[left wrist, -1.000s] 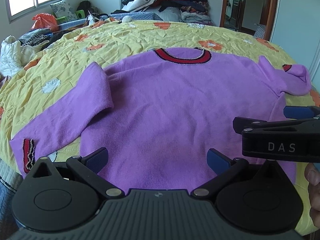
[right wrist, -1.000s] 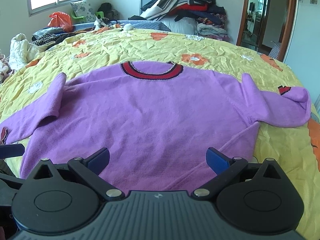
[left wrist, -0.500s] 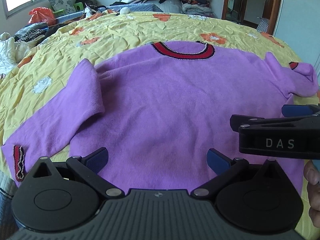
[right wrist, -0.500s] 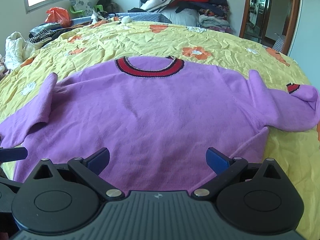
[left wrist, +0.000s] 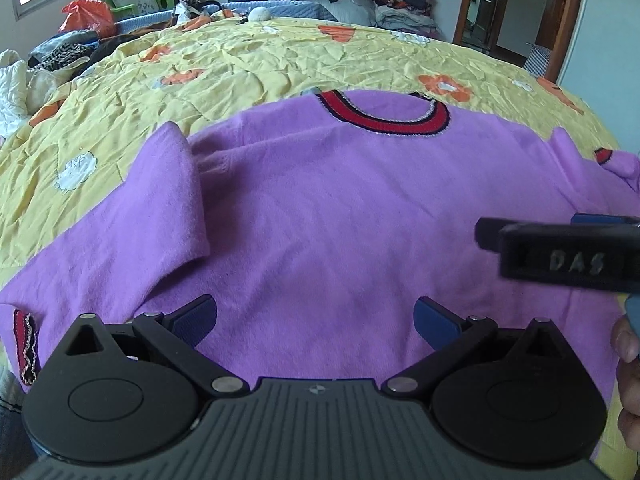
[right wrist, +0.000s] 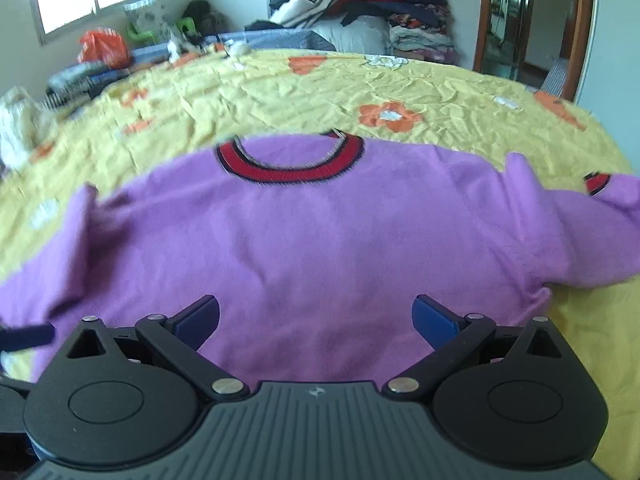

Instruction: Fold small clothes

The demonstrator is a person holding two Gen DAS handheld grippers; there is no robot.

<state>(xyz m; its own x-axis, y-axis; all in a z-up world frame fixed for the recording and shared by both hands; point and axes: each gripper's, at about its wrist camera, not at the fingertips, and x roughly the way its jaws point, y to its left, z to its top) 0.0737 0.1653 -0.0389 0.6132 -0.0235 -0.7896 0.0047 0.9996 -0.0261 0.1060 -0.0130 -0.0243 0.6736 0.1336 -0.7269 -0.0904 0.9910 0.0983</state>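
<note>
Sweater [left wrist: 340, 216], purple with a red collar [left wrist: 384, 118], spread flat and face up on the yellow flowered bed [left wrist: 248, 60], hem at the near edge, collar toward the far side. Judged barely begun: body unfolded, no crease made yet. Left sleeve [left wrist: 120, 232] running out to the near left, striped cuff [left wrist: 26, 344] close to the bed's edge, with a raised ridge of cloth where sleeve meets shoulder. Right sleeve [right wrist: 592, 232] bunched and doubled back at the right, cuff [right wrist: 598, 184] turned up. Left to do, by this reading: both sleeves brought in, then body folded over.

Plenty of bare bedspread beyond the collar and to the far left for swinging cloth; little margin at the near hem and near left cuff. Clothes pile [right wrist: 360, 4] and orange bag [right wrist: 102, 46] well apart, past the far edge.

Left tongs [left wrist: 316, 320] spread apart, holding nothing, low over the hem. Right tongs [right wrist: 316, 320] likewise apart and holding nothing, just beside them over the hem's right part.
</note>
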